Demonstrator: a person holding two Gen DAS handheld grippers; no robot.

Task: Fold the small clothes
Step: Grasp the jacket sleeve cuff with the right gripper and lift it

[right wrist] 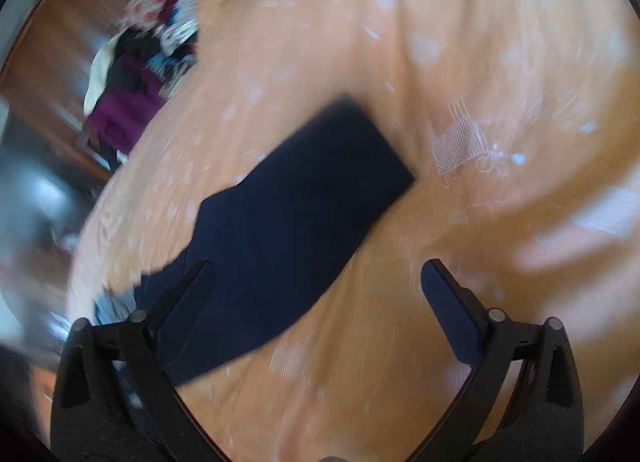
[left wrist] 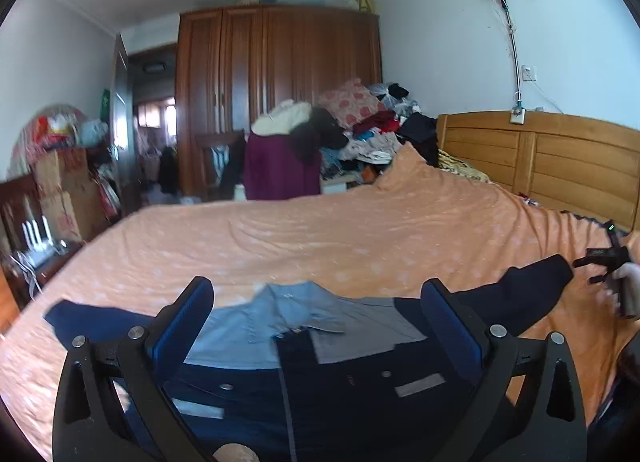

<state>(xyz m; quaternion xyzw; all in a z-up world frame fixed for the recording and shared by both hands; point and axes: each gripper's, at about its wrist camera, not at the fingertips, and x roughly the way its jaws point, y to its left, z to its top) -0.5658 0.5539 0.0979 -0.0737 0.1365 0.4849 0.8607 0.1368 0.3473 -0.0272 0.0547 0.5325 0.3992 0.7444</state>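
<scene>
A small dark navy jacket (left wrist: 320,390) with a light blue and grey lining at the collar lies spread face-up on the orange bedspread (left wrist: 340,238). My left gripper (left wrist: 318,294) hangs open just above its chest, nothing between the fingers. One navy sleeve (left wrist: 532,286) stretches out to the right, and my right gripper (left wrist: 600,266) shows at the far right near its cuff, held by a hand. In the blurred right wrist view, the same sleeve (right wrist: 304,206) lies flat on the bedspread (right wrist: 460,102), and my right gripper (right wrist: 316,274) is open over its lower part.
A wooden headboard (left wrist: 540,158) bounds the bed on the right. A heap of clothes (left wrist: 368,130) and a purple garment over a chair (left wrist: 280,166) sit beyond the far edge, before a brown wardrobe (left wrist: 280,82). Boxes and clutter (left wrist: 60,190) stand at the left.
</scene>
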